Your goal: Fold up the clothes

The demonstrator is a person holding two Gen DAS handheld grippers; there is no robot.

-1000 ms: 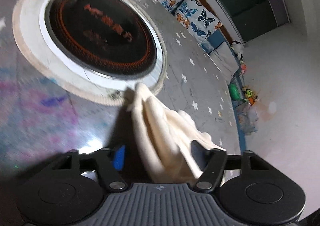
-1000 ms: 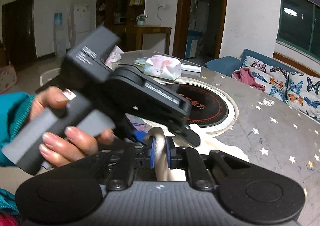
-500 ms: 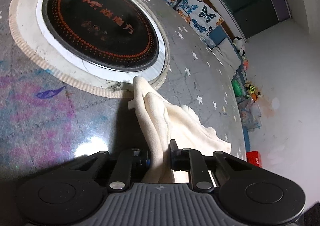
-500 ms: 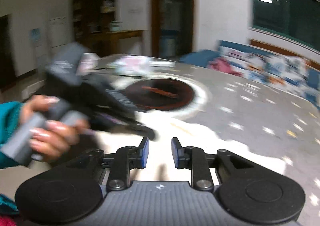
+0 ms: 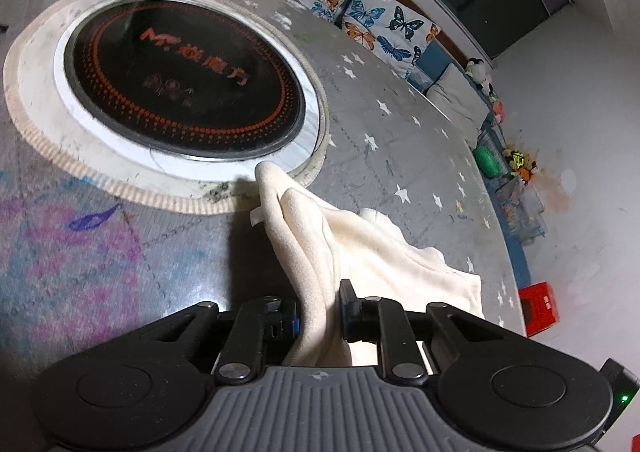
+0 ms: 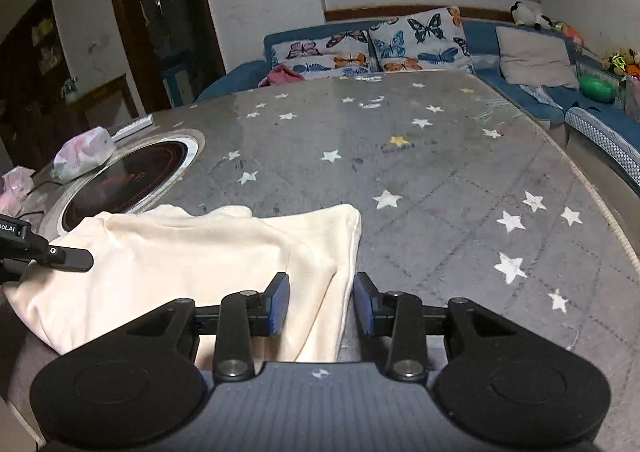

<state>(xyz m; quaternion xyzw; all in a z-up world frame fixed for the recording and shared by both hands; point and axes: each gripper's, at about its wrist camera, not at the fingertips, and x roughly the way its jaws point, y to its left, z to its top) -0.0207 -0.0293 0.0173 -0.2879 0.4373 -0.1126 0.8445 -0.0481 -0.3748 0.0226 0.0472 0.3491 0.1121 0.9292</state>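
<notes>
left gripper: I've got it clamped on a bunched fold of the cream garment
right gripper: jaws just opening, cloth edge between them, not pinched
progress: early I reckon, still rumpled, no neat fold

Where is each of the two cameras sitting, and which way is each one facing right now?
Left wrist: on the left tongs, looking down over the cream garment pinched in them toward the round cooktop.
Right wrist: on the right tongs, open astride the garment's edge, facing the sofa; the left tongs' tip shows at left.
Shared: garment, cooktop, star-patterned table.
</notes>
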